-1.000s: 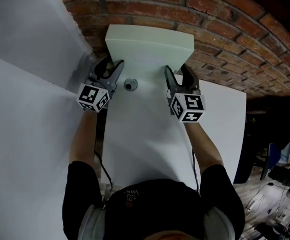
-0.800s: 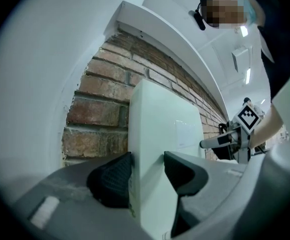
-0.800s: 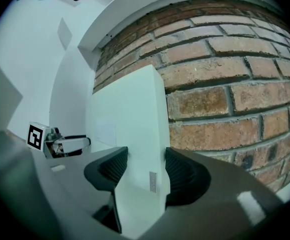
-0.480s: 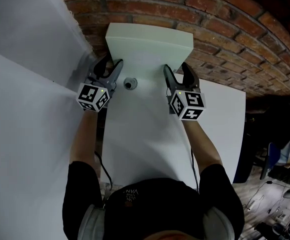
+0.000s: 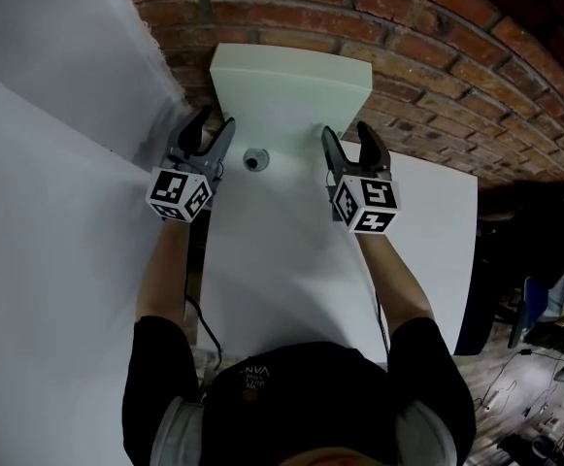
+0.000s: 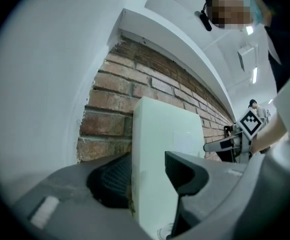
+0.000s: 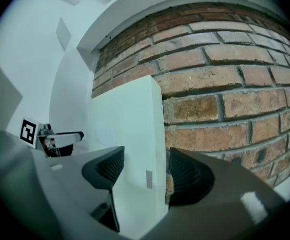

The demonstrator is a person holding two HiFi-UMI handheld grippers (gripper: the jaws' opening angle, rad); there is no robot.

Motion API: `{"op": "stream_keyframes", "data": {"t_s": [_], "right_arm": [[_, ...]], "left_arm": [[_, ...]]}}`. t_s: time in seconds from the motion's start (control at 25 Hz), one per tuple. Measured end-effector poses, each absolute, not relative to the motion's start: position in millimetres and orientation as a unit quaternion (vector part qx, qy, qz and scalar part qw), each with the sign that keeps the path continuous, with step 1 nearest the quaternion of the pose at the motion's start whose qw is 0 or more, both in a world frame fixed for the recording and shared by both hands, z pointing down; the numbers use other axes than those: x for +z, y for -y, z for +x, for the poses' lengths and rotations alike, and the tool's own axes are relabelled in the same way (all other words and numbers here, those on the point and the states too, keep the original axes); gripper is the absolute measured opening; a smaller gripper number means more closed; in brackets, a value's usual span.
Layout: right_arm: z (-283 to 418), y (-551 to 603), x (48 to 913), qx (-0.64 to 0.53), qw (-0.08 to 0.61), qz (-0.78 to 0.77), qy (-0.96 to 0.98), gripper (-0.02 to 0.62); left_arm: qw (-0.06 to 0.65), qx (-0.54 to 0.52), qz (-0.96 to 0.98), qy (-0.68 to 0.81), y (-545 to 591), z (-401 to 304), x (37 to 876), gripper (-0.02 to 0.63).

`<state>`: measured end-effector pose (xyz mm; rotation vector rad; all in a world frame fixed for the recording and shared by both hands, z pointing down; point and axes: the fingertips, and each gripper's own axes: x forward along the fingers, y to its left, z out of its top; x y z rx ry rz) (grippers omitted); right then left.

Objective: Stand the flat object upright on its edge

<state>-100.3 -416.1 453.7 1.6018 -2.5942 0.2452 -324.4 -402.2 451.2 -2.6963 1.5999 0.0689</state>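
Observation:
A thick white slab (image 5: 291, 81) stands upright on its edge on the white table (image 5: 282, 260), its back against the brick wall (image 5: 408, 27). My left gripper (image 5: 215, 122) is shut on the slab's left edge; in the left gripper view the slab (image 6: 164, 149) fills the space between the pads of that gripper (image 6: 147, 179). My right gripper (image 5: 345, 132) straddles the right edge. In the right gripper view the slab (image 7: 127, 134) sits between the jaws of that gripper (image 7: 145, 171), which have spread, with a thin gap at the pads.
A small round fitting (image 5: 254, 160) sits in the table top between the grippers, just in front of the slab. White wall panels (image 5: 49, 85) rise at the left. A white board (image 5: 437, 241) lies lower at the right, with dark clutter beyond it.
The right gripper's jaws have widened off the slab's right edge. Both grippers have stayed almost in place, and the slab stands as before.

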Motion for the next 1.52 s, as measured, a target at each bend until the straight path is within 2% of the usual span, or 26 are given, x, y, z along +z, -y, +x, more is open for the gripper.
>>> {"op": "stream_keyframes", "data": {"t_s": [0.08,0.16,0.24,0.4,0.44,1.52], "right_arm": [[-96.0,412.7,451.5,0.076,0.042,0.530,0.843,0.252],[-92.6,407.6,448.7,0.067,0.046,0.537,0.840,0.222],[-91.3,401.7,444.5,0.055,0.050,0.539,0.839,0.161],[-89.2,389.3,437.0,0.041,0.053,0.537,0.841,0.011],[-89.6,385.9,435.8,0.038,0.055,0.535,0.843,0.002],[-64.0,279.2,406.3,0.040,0.034,0.499,0.865,0.000]], "left_arm": [[0.006,0.018,-0.860,-0.510,397.5,-321.0,447.6,0.208],[0.010,0.013,-0.859,-0.511,391.5,-318.0,444.4,0.169],[0.018,0.008,-0.857,-0.515,385.1,-315.9,439.5,0.108],[0.040,-0.001,-0.855,-0.517,372.6,-307.8,430.0,0.032],[0.040,0.002,-0.856,-0.515,369.3,-306.1,427.7,0.010],[0.020,-0.008,-0.851,-0.525,252.1,-252.8,392.3,0.000]]}}
